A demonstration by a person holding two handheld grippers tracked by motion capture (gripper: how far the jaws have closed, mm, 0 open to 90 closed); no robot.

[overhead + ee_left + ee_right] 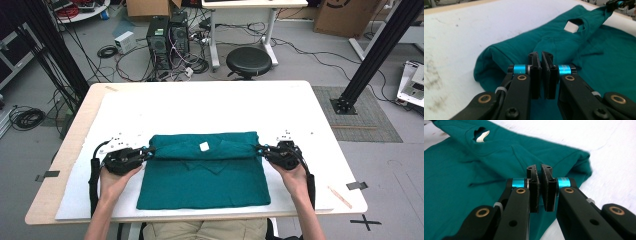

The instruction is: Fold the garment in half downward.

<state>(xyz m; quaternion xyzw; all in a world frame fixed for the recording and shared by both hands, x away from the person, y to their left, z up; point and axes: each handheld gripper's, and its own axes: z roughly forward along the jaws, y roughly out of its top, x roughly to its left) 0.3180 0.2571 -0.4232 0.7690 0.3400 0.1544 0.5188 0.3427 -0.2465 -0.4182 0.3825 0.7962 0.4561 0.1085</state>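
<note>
Garment: a teal shirt [205, 175] lies on the white table [210, 107], near the person's edge; its upper part is folded over toward the person, forming a thick roll across the top
Label: a small white tag [204, 146] shows at the neck opening, in the middle of the fold
Left tool [148, 150]: at the left end of the fold; jaws closed, pinching teal cloth
Right tool [260, 149]: at the right end of the fold; jaws closed, pinching the cloth likewise
Hands: both come in from the bottom edge, one on each side of the shirt
Behind the table: a black stool [248, 61]; two computer towers [167, 37]; loose cables on the floor
</note>
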